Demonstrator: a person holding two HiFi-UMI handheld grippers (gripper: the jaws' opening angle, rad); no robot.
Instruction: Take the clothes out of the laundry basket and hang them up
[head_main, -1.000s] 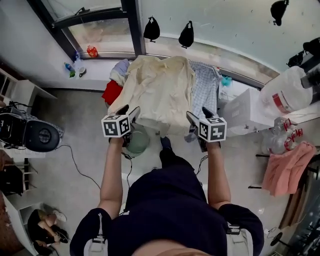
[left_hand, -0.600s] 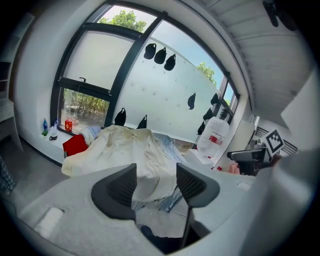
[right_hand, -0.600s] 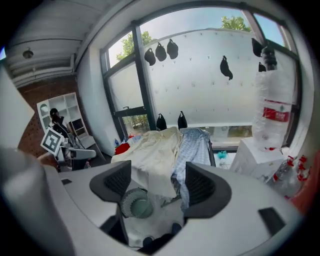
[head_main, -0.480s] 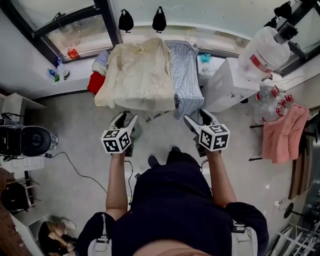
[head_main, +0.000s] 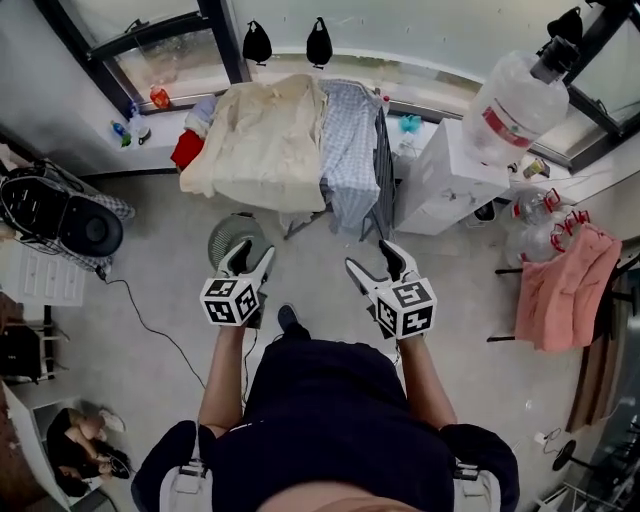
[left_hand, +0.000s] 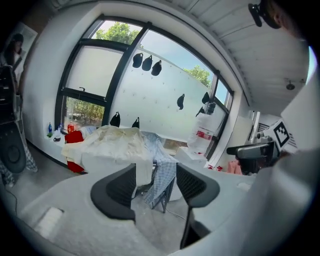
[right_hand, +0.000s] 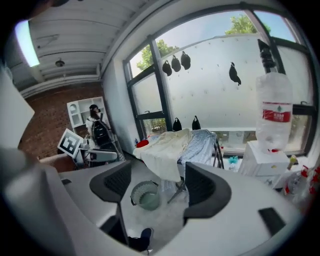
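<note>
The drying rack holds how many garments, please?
2 on the drying rack: a cream garment at left, a blue checked shirt at right. Red fabric beyond the cream one may be another.

Laundry basket (head_main: 222, 236) partly behind left gripper (head_main: 252, 254)

Jaws apart, laundry basket (right_hand: 145, 195) beyond

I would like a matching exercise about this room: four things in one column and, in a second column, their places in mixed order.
Things:
1 cream garment
2 blue checked shirt
3 laundry basket
4 pink cloth

Places:
A on the floor, just ahead of the left gripper
B draped over the left part of the rack
C hanging far to the right, away from the rack
D draped over the rack's right part

Pairs: 1-B; 2-D; 3-A; 4-C
</note>
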